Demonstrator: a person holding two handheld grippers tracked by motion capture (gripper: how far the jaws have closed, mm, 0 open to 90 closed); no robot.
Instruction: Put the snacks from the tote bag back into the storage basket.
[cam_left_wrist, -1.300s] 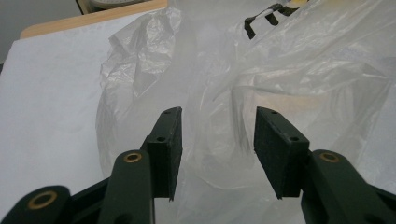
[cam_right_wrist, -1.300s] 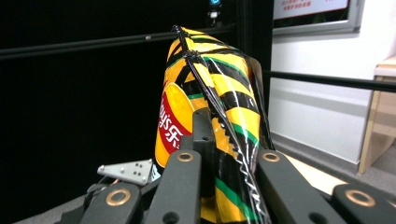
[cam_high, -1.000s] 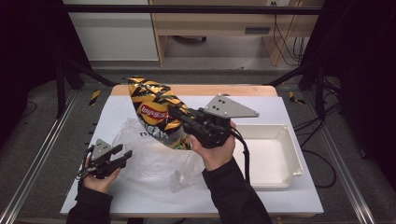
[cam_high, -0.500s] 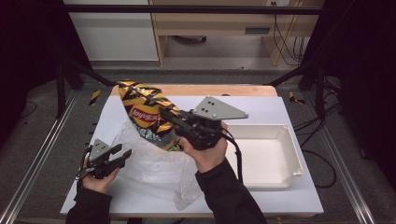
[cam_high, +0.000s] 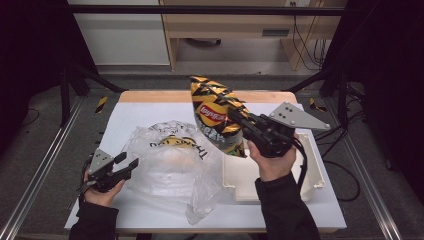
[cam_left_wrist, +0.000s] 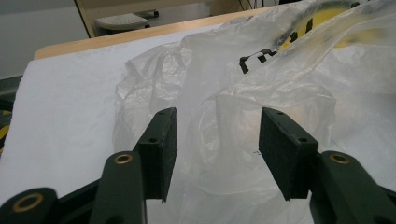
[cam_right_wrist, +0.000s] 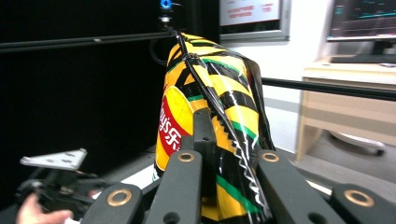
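Lifting the chip bag clear of the plastic bag

Gripping the yellow-and-black chip bag (cam_high: 216, 116), the right hand-held gripper (cam_high: 237, 118) has its jaws clamped on the bag's crimped edge and holds it in the air above the worktop (cam_high: 150, 111), between the clear plastic bag (cam_high: 170, 160) and the white tray (cam_high: 312, 172). The left hand-held gripper (cam_high: 130, 165) sits at the plastic bag's left edge; its jaws have just been opening and stand apart, with crumpled film lying loosely between the pads (cam_left_wrist: 161, 140), unpinched.
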